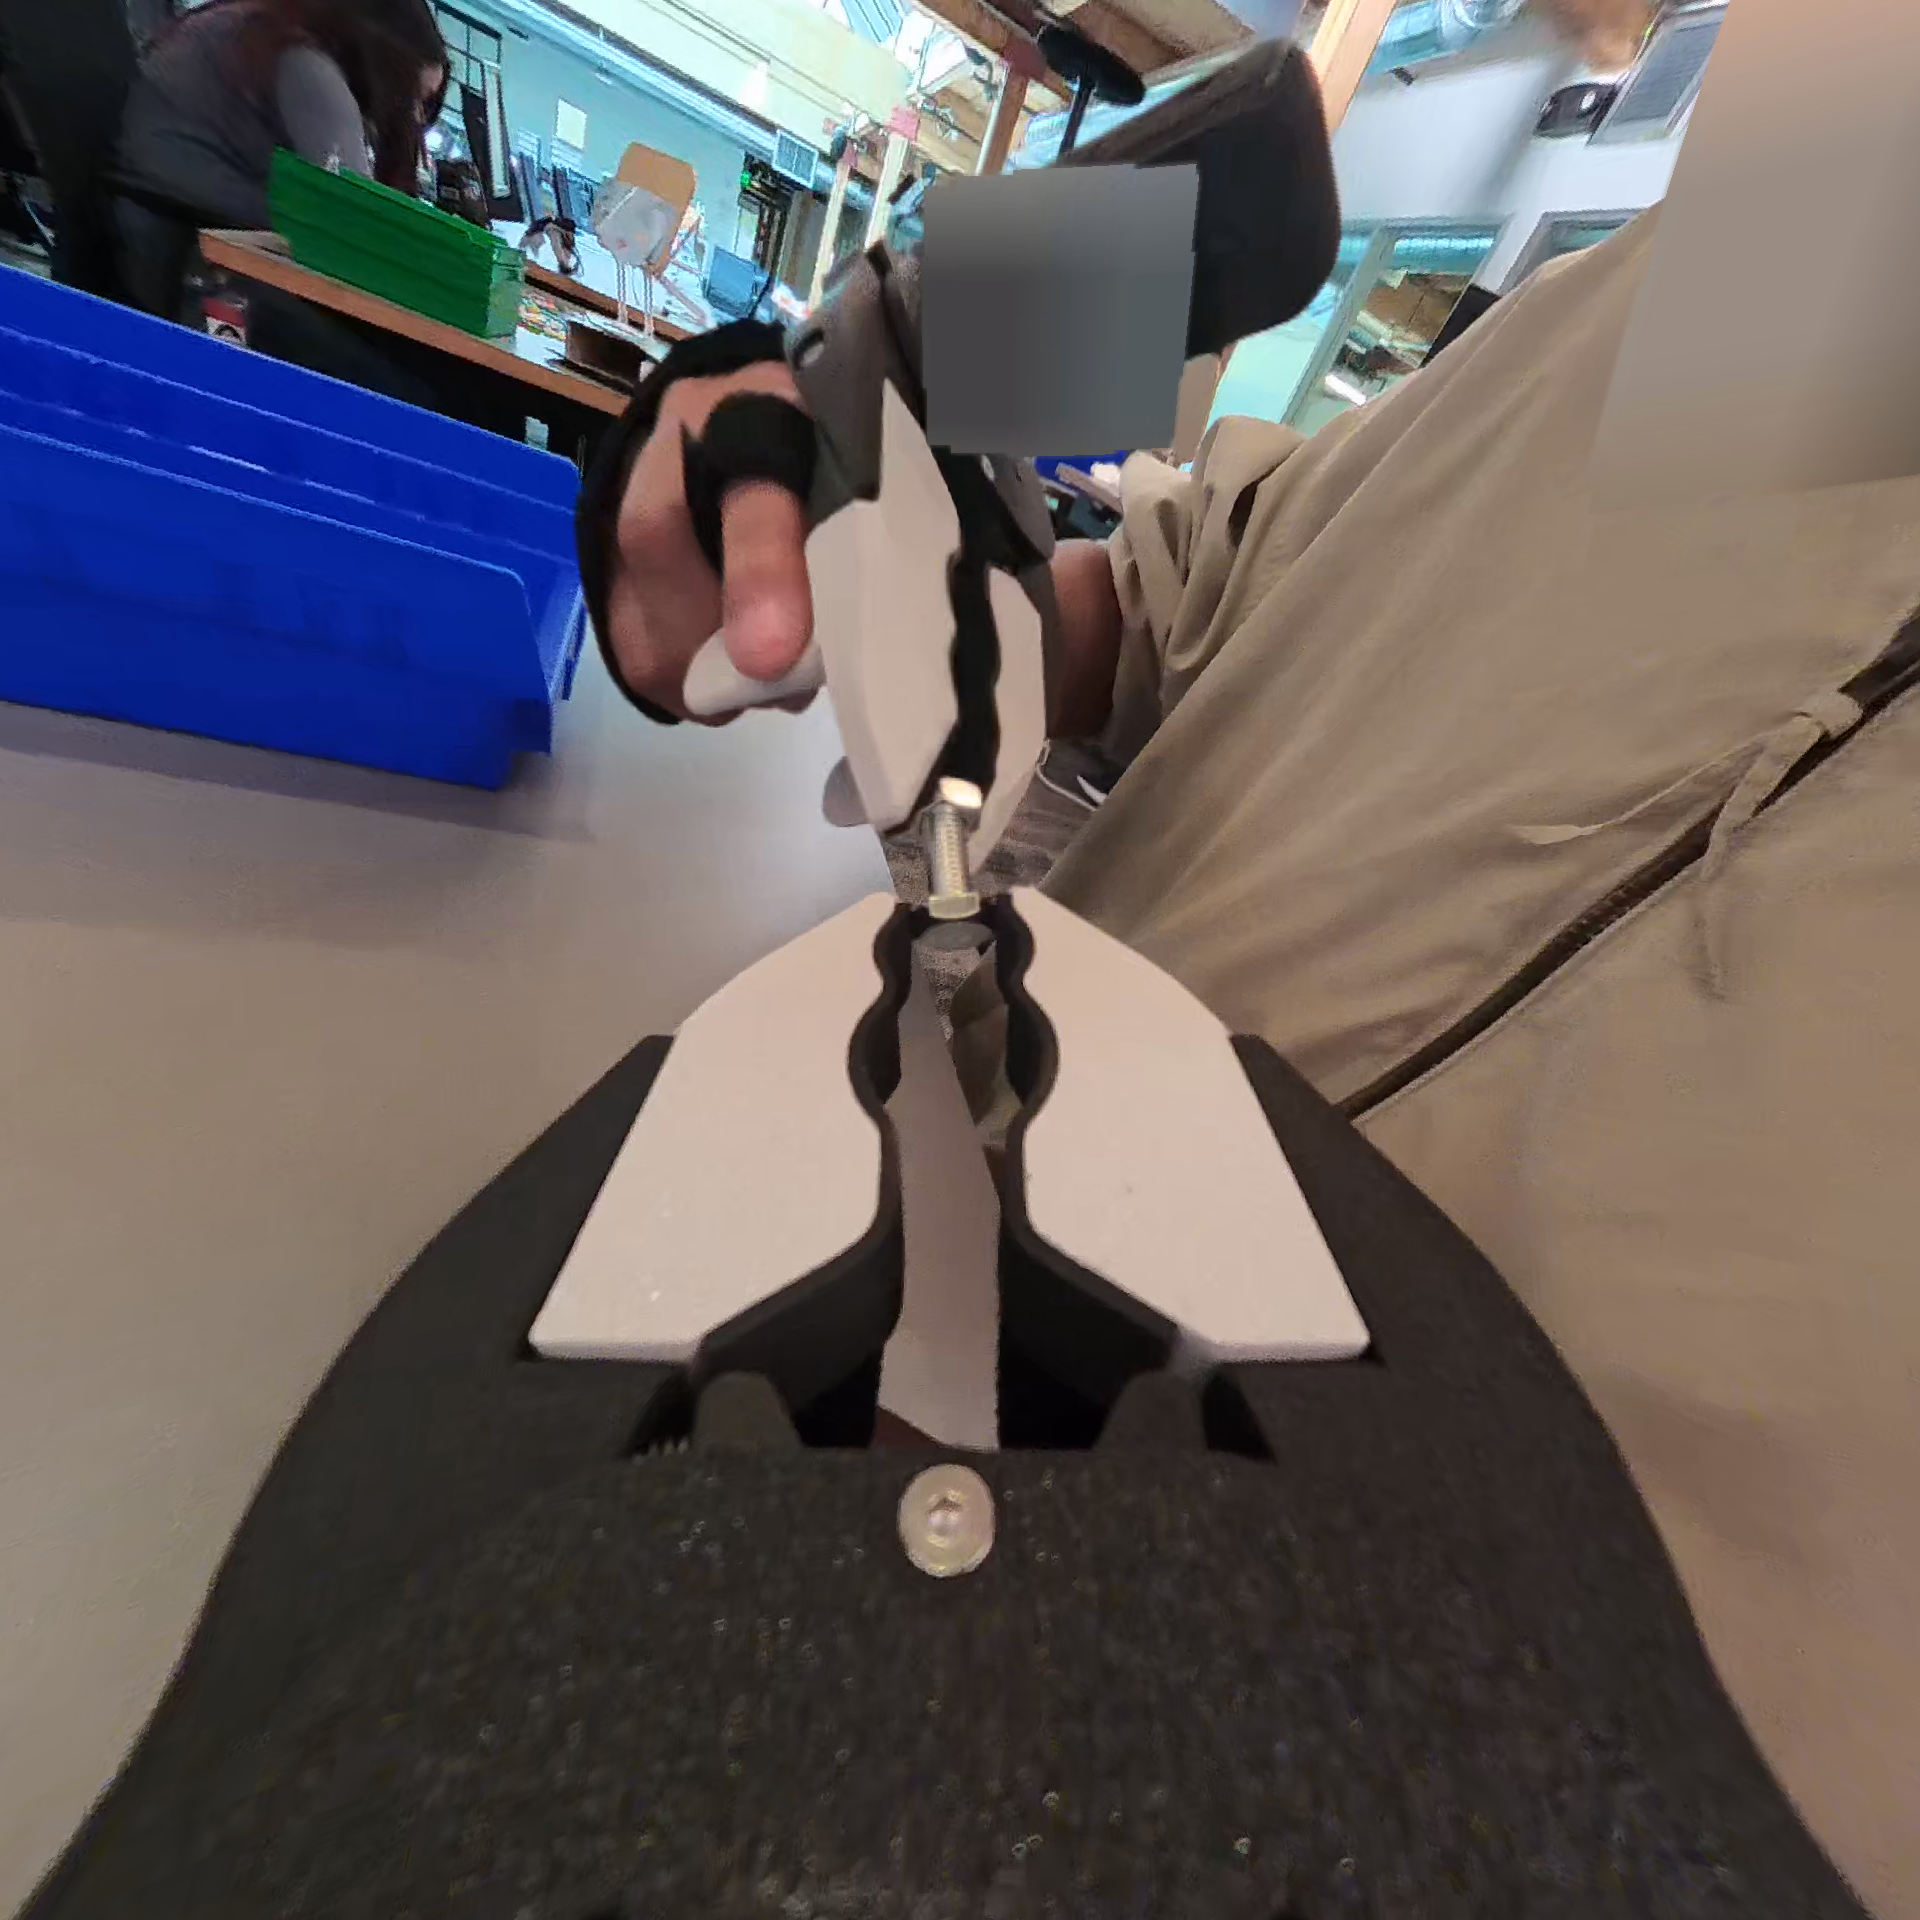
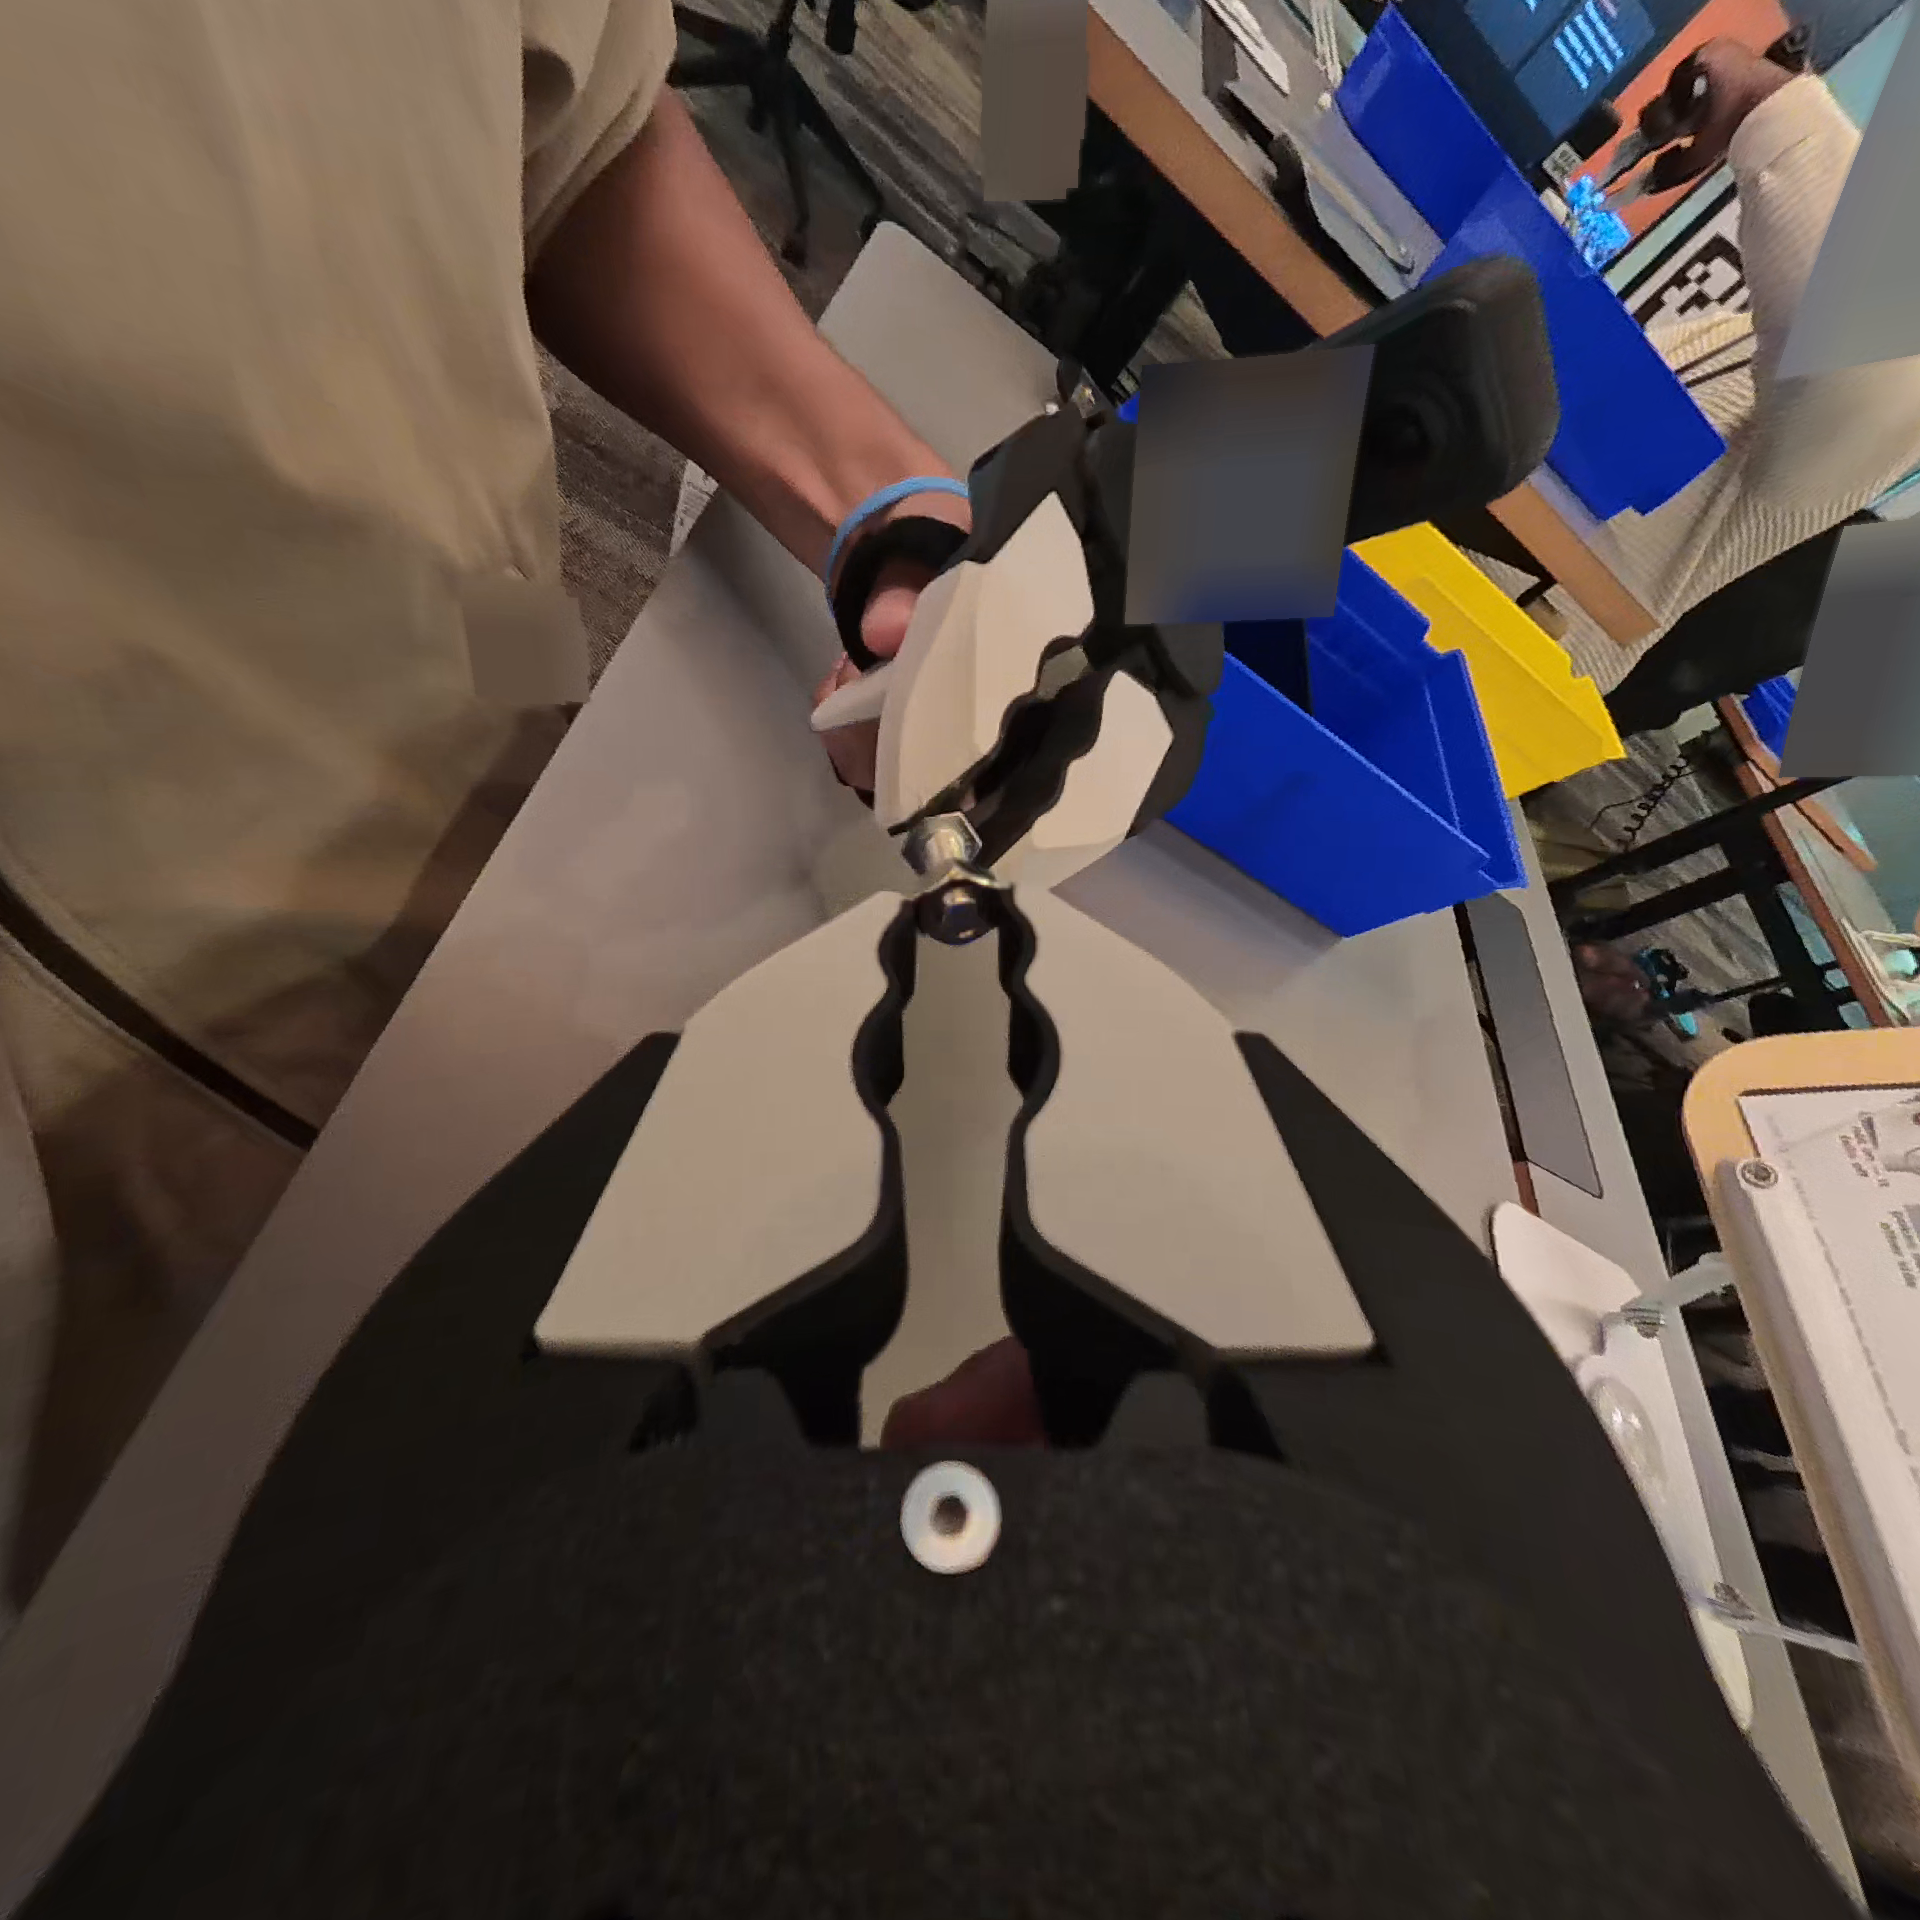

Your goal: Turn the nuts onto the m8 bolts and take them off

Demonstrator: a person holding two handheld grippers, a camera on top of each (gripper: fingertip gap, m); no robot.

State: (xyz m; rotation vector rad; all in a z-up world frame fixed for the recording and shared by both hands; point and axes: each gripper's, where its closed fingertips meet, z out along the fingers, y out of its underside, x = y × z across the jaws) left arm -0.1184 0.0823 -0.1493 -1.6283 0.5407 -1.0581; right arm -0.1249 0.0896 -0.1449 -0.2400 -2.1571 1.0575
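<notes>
In the left wrist view my left gripper [image 1: 954,909] is shut on the hex head of a silver bolt [image 1: 951,852], held above the grey table [image 1: 312,1039]. The threaded shaft points away, up to my right gripper [image 1: 953,805], which is shut on a nut [image 1: 961,795] at the bolt's far end. In the right wrist view my right gripper [image 2: 956,914] pinches the nut [image 2: 956,920] at its tips. Just beyond it, my left gripper [image 2: 940,831] holds the bolt head [image 2: 938,840]. The two grippers face each other tip to tip.
Blue bins [image 1: 260,571] stand on the table beside the grippers; they also show in the right wrist view [image 2: 1330,790], with a yellow bin [image 2: 1496,644] behind. The person's beige shirt [image 1: 1455,727] is close by. A board with a paper sheet [image 2: 1818,1247] lies at the right. The tips of both grippers are at nearly the same place.
</notes>
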